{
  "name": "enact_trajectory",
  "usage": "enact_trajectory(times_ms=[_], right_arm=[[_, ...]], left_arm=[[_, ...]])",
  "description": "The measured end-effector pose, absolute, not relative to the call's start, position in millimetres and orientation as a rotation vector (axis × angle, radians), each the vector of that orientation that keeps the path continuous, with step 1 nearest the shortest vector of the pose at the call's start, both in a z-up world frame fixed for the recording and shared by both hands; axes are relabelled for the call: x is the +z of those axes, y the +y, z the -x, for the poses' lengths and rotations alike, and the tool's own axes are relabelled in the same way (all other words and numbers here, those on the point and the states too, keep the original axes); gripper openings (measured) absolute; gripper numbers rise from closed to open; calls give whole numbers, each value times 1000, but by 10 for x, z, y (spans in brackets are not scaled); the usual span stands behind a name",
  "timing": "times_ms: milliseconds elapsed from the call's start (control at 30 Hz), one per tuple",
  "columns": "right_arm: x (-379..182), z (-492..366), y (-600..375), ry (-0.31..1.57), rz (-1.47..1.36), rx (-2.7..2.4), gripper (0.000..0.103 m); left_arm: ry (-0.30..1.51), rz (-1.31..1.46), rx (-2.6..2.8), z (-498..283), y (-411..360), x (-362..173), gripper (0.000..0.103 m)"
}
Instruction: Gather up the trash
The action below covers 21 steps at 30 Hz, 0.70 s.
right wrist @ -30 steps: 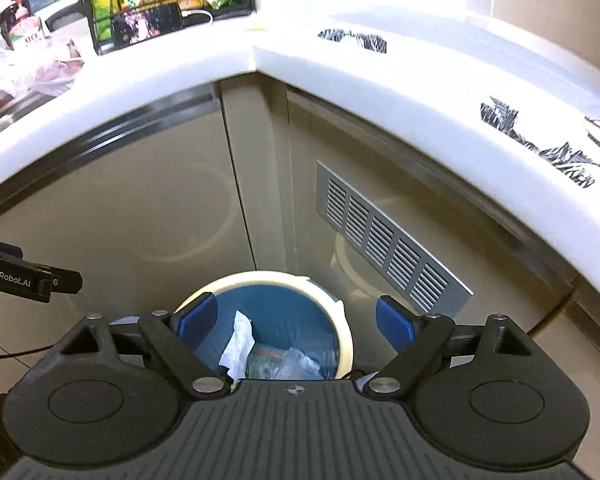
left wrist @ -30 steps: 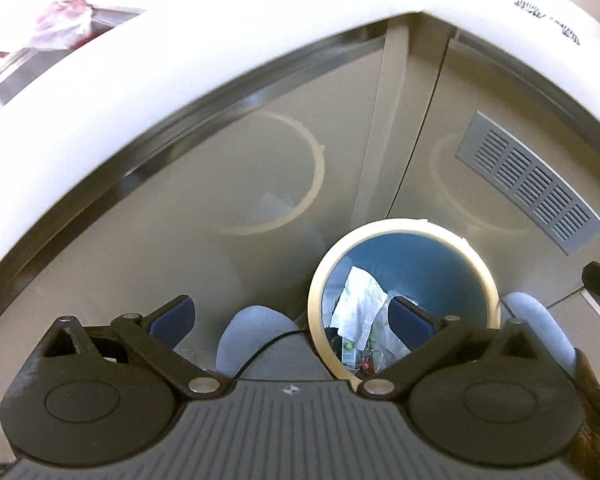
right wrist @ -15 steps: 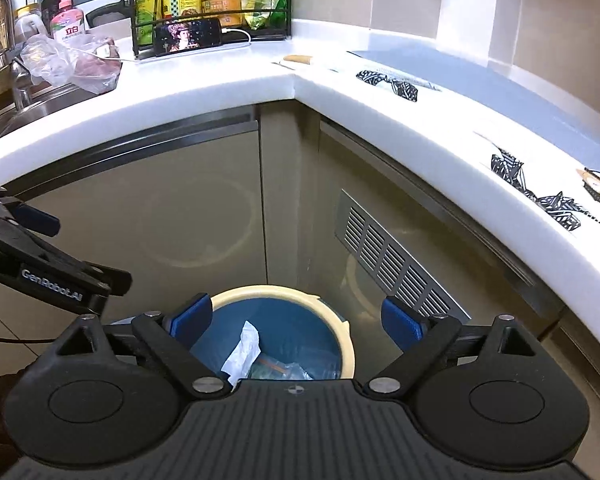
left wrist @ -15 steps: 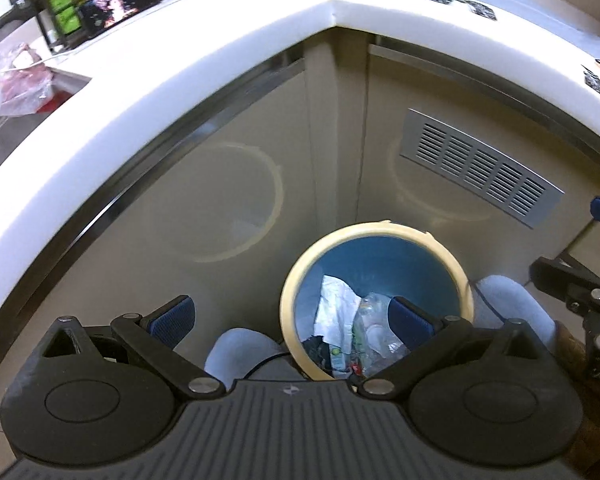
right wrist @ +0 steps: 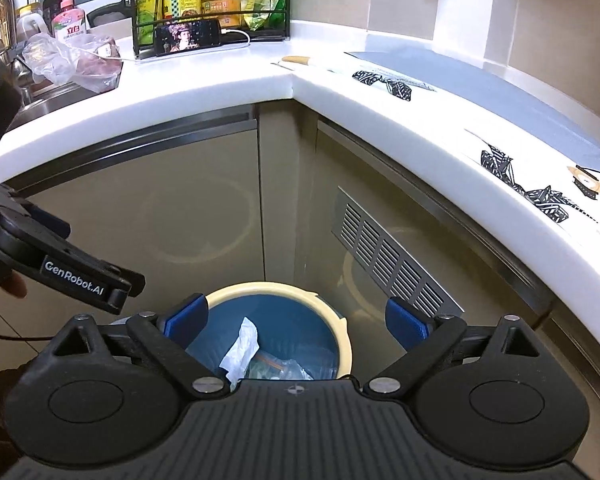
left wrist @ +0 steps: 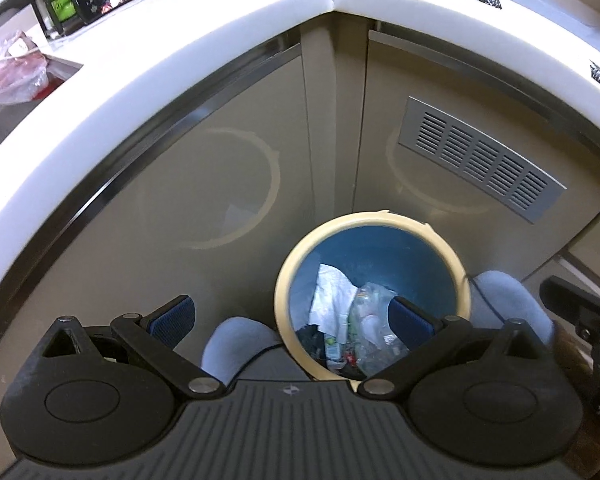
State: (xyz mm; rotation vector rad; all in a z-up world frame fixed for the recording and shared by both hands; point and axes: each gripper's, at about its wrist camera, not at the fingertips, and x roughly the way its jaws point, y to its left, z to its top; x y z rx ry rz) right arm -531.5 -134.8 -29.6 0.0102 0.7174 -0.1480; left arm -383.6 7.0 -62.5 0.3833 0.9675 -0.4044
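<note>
Hovering over bin rim (left wrist: 288, 280), fingers (left wrist: 168, 320) apart

We see glossy cabinet doors (left wrist: 228, 216) mirroring the bin (left wrist: 380, 220), whose rim is smooth cream plastic over a blue liner; at 2 o'clock, a matt metal vent (left wrist: 480, 160); crumpled paper (left wrist: 330, 294) and clear plastic (left wrist: 372, 320) inside; polished white counter (right wrist: 220, 92).

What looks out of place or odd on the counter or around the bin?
Crumpled black-and-white patterned scraps and more of them lie loose on the white counter, apart from the bin on the floor below, which already holds paper and plastic. A clear plastic bag sits by the sink. Nothing looks spilled.
</note>
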Motion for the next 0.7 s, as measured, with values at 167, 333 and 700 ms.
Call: enact_trajectory(times_ms=[167,333,700], right_arm=[[-309,5304,-1337,731,-5,-152,97],[-320,5298,-1347,738,-8,-157,97],[-360,5251,-1364,762,-11,-159,98]], left_arm=[[958,-387,-396,3844,54,-595,103],[936,-394,-405,3882,40,-562,103],[916,-477,-363,3915,-26,-606,103]])
